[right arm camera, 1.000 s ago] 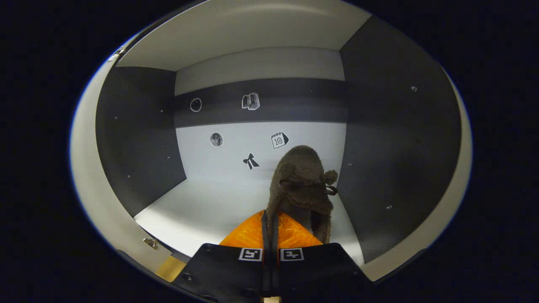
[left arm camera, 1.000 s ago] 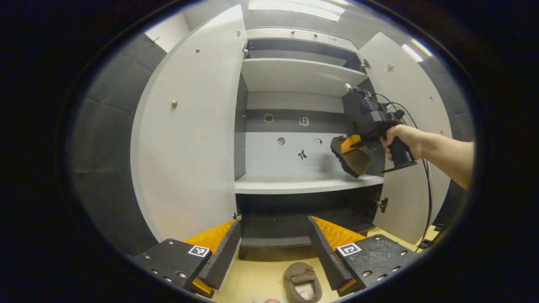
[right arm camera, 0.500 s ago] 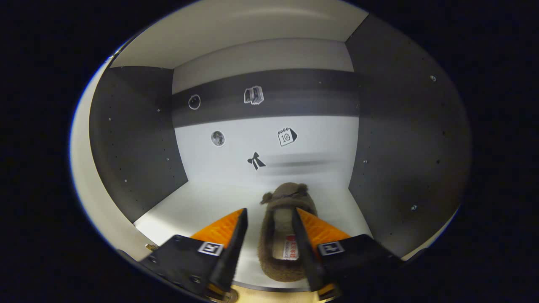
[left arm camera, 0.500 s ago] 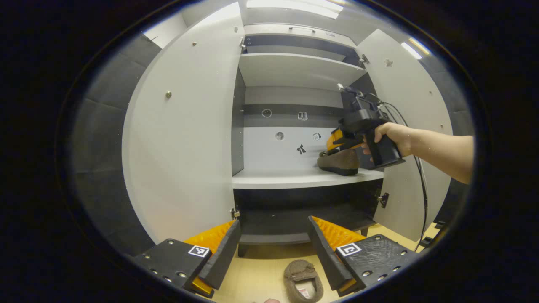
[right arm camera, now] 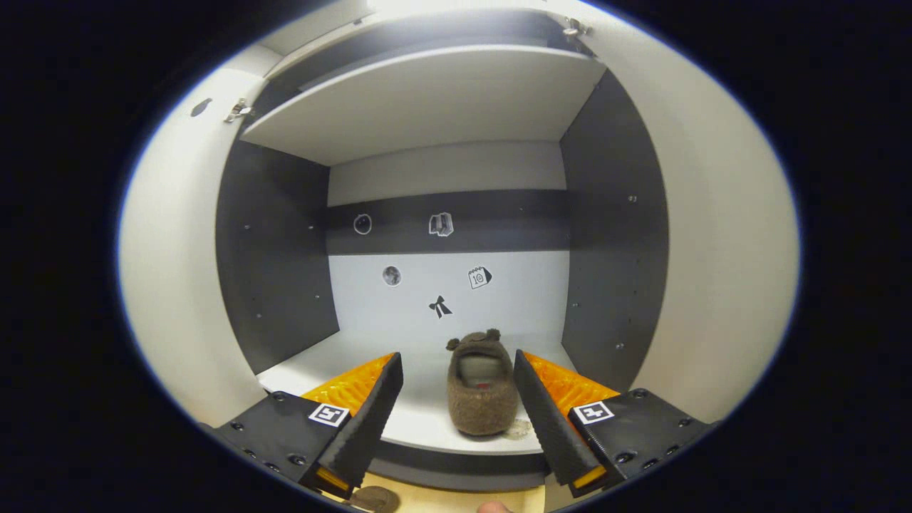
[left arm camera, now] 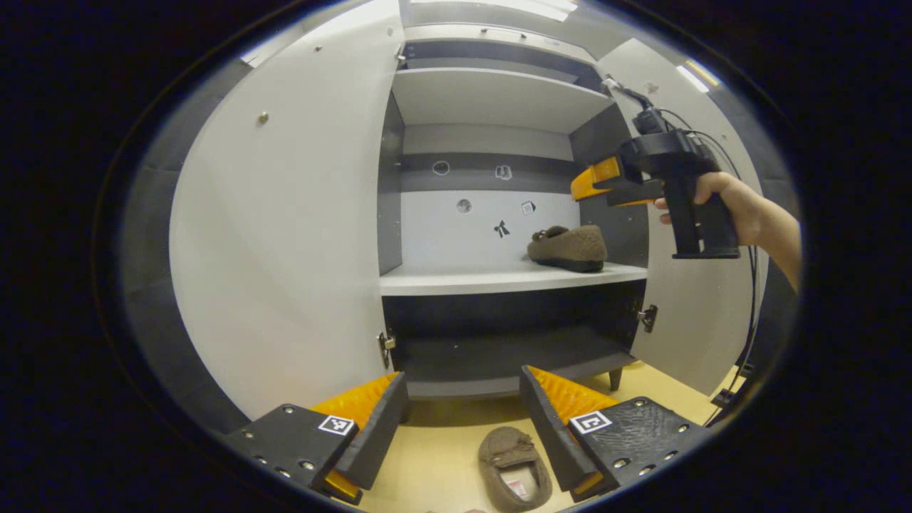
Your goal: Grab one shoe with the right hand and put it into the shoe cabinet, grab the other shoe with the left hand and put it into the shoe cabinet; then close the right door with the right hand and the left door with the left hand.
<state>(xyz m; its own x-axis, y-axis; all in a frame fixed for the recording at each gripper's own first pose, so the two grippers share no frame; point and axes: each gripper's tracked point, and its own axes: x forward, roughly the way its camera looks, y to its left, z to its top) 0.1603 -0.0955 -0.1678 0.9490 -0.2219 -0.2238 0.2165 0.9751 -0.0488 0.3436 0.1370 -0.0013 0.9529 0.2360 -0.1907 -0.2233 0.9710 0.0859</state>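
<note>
Shoe cabinet (left arm camera: 285,235) fills centre frame in the left gripper view, both doors swung open, one brown shoe (left arm camera: 568,248) sitting at the right end of the middle shelf (left arm camera: 456,279). Right gripper (right arm camera: 457,399) is spread open and empty, held at upper right off the shoe. Left gripper (left arm camera: 463,417) is also open and empty at bottom centre, with the second shoe (left arm camera: 514,468) on the wooden floor (left arm camera: 442,463) between its fingers.

At centre right of my left gripper view I see a fuzzy, cloth-like shoe (left arm camera: 568,247) on a smooth matt shelf (left arm camera: 491,279), its fuzzy twin (left arm camera: 514,467) at bottom centre on pale wood-look floor (left arm camera: 442,463), beside matt cabinet doors (left arm camera: 285,242).
</note>
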